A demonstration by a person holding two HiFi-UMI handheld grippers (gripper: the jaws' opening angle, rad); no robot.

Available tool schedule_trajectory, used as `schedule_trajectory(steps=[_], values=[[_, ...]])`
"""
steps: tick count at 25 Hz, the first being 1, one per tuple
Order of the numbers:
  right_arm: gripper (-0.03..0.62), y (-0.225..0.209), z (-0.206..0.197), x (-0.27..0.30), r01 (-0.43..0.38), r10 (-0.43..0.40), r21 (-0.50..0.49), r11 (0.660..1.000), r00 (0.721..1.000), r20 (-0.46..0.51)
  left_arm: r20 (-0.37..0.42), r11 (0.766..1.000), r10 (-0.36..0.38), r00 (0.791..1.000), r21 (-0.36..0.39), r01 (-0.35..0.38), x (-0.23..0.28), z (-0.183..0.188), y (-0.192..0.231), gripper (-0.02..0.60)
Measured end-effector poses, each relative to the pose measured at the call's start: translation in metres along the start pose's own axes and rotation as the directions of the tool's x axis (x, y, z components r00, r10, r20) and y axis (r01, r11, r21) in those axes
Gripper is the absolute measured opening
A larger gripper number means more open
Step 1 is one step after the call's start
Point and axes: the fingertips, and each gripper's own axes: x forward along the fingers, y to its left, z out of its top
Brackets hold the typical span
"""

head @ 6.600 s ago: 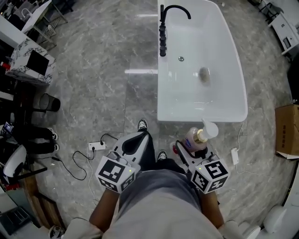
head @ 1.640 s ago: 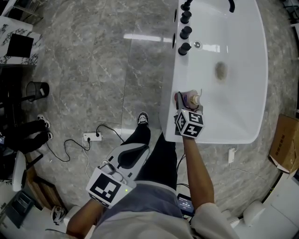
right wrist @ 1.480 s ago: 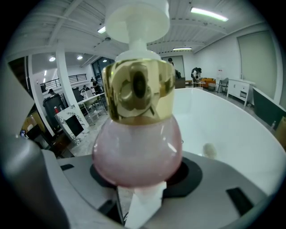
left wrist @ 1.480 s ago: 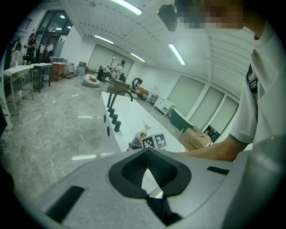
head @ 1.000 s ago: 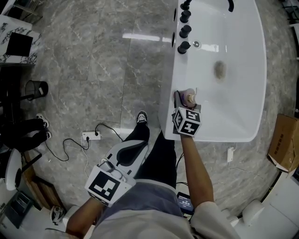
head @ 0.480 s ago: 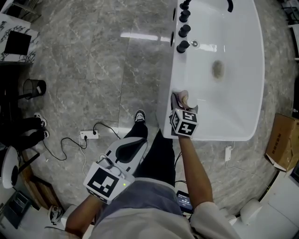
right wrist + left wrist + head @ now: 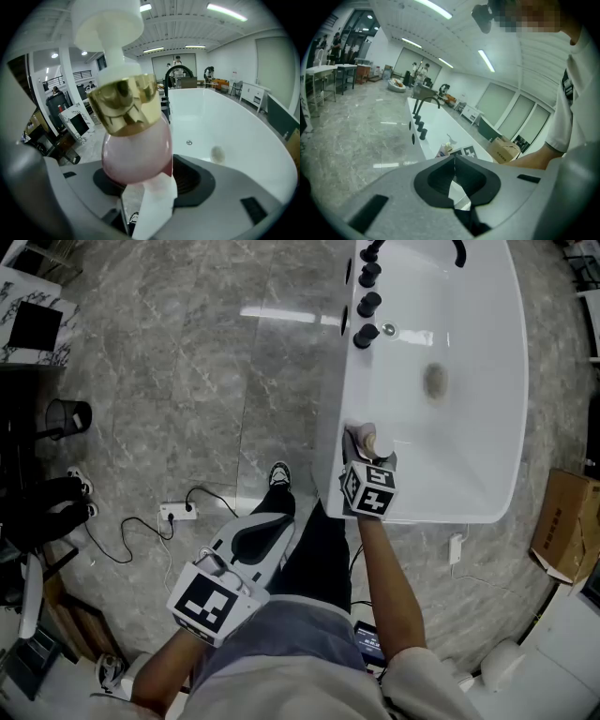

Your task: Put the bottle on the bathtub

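Observation:
A pink pump bottle [image 7: 367, 439] with a gold collar and white pump head stands on the left rim of the white bathtub [image 7: 330, 399]. My right gripper [image 7: 364, 448] reaches over that rim. In the right gripper view the bottle [image 7: 136, 145] fills the space between the jaws, with the tub rim [image 7: 150, 206] under it. The jaws have just been opening and stand wide, the bottle still between them. My left gripper [image 7: 284, 519] hangs low by my leg with nothing in it. Its pads [image 7: 454, 161] meet at the tip.
Black tap fittings [image 7: 366, 306] line the tub's left rim farther along, and a drain [image 7: 435, 381] sits in the basin. A cardboard box [image 7: 562, 521] lies right of the tub. On the marble floor at left are a power strip with cable [image 7: 173, 515] and a black bin [image 7: 70, 416].
Since the earliest frame my right gripper has carried the bottle from in front of my body to the tub's left rim. Over the last second both grippers have barely moved.

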Motion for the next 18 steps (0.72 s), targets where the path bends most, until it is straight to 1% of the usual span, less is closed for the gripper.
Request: schedule_trajectory(steps=[7, 10, 14, 18], values=[[0.229, 0.002, 0.002, -0.013, 0.001, -0.001, 0.012, 1.000, 1.000, 0.012, 0.008, 1.000, 0.001, 1.000, 0.017, -0.001, -0.001, -0.001, 0.000, 0.011], [0.229, 0.003, 0.001, -0.020, -0.005, 0.005, 0.011, 1.000, 1.000, 0.015, 0.025, 1.000, -0.003, 1.000, 0.027, 0.002, -0.001, 0.007, -0.003, 0.011], [0.229, 0.005, 0.001, -0.031, -0.018, 0.017, 0.008, 1.000, 1.000, 0.019, 0.038, 0.999, -0.025, 0.999, 0.041, 0.023, -0.002, 0.007, -0.008, 0.011], [0.229, 0.010, 0.000, -0.042, -0.031, 0.031, -0.006, 0.999, 0.999, 0.020, 0.041, 0.999, -0.023, 0.999, 0.036, 0.021, -0.005, 0.008, -0.009, 0.011]])
